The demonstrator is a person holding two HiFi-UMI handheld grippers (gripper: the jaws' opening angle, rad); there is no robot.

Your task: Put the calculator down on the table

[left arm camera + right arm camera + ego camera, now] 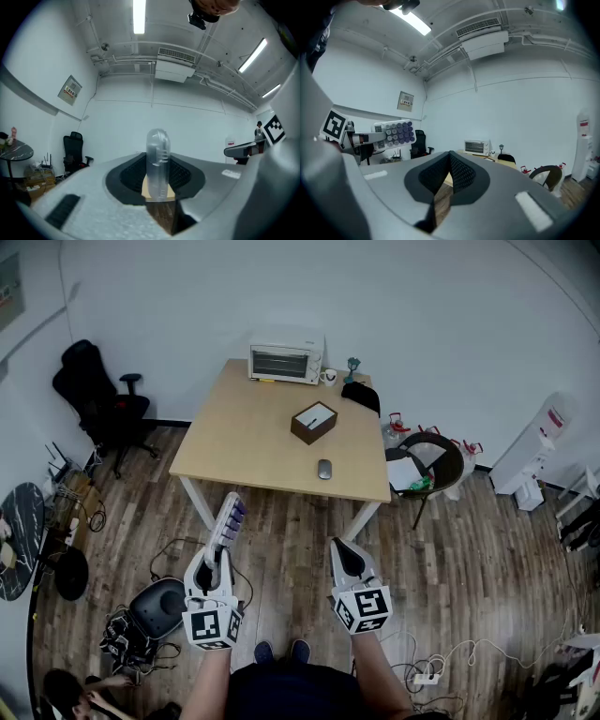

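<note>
The calculator (228, 519) is a white slab with purple keys, held over the wooden floor well short of the table (246, 448). My left gripper (216, 557) is shut on its near end, and the calculator points forward toward the table. In the left gripper view the calculator (158, 161) stands edge-on, pinched between the dark pads (132, 174). The right gripper view shows the calculator (393, 133) face-on at the left. My right gripper (341, 547) hovers beside it, jaws closed together on nothing, their tips meeting in its own view (450, 157).
On the table stand a toaster oven (284, 362), a brown box (313, 422), a mouse (324, 469) and a black item (361, 395). A black office chair (101, 395) stands at the left, a round chair (429, 463) at the right. Cables and gear (141, 615) litter the floor.
</note>
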